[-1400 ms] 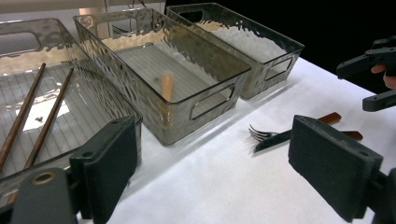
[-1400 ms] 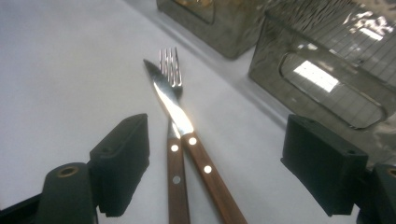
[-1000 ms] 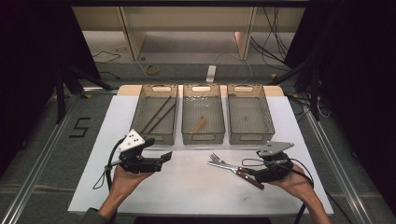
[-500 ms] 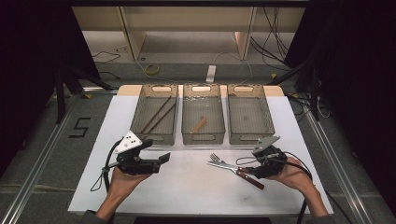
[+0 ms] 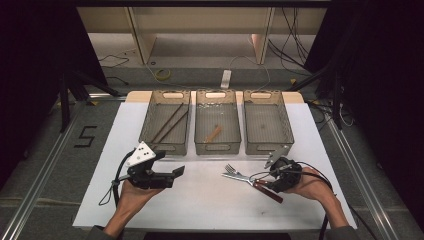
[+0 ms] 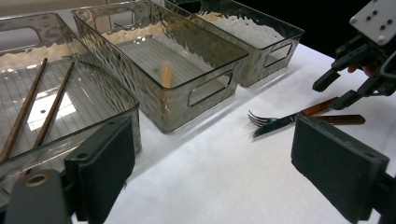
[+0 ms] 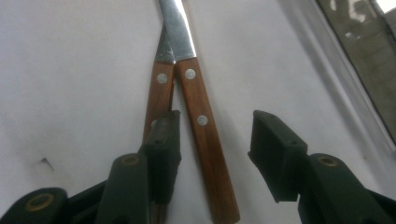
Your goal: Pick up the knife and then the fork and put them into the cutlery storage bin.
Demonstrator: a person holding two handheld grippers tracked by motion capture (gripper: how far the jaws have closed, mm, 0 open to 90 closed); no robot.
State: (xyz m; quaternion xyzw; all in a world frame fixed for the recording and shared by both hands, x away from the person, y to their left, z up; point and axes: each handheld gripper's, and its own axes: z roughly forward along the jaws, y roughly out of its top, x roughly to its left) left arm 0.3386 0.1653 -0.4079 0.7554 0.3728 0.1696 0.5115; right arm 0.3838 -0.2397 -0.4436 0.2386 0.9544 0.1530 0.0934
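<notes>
The right gripper (image 7: 212, 140) has dropped over the two wooden-handled utensils, its jaws just narrowing, half open around one handle (image 7: 205, 140). No pad grips yet, so a pickup seems imminent.

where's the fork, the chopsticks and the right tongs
fork (image 6: 259, 119), left gripper view, on the prongs
chopsticks (image 5: 168, 122), high view, mid-length, in the left bin
right tongs (image 7: 212, 142), right gripper view, midway between the tips
</notes>
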